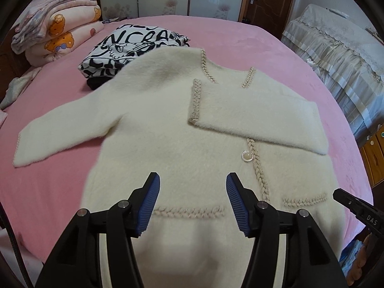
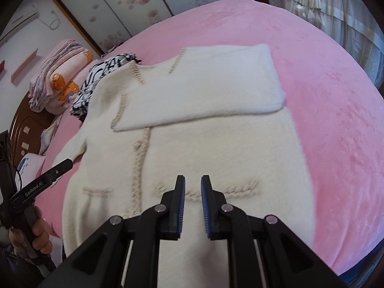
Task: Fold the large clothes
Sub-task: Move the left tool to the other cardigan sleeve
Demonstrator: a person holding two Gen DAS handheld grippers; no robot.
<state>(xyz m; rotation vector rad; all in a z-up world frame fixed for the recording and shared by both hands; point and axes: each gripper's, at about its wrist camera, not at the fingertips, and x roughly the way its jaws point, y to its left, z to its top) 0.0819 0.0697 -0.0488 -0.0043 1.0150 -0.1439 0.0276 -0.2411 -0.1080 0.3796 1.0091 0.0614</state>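
Pink plush bedspread [image 1: 228,38] carries every item shown. At its far left corner sits a stack of folded quilts [image 1: 57,24] with a bear print; just to the right of these lies a folded black-and-white lettered garment [image 1: 124,48], already finished by the look of it. Partly overlapping that garment, and filling the middle of the bed down to the near edge, lies the task's thing, a cream fluffy cardigan [image 1: 172,129], front side up, with braided trim along the neckline, placket and pockets, and a pearl button [image 1: 247,156] on the placket. Its left sleeve [image 1: 60,134] lies stretched out flat toward the left edge of the bed, unfolded. Its right sleeve [image 1: 254,115] is already folded across the chest, cuff near the placket. The left gripper [image 1: 193,204] hovers above the lower hem area with jaws moderately wide and nothing between them. The right gripper [image 2: 192,206] hovers above the right pocket trim, jaws narrow, nearly closed and empty. Judged progress: about one early step is complete. Remaining, presumably, are folding the left sleeve inward, then doubling the body from hem to collar and setting it with the finished garment.
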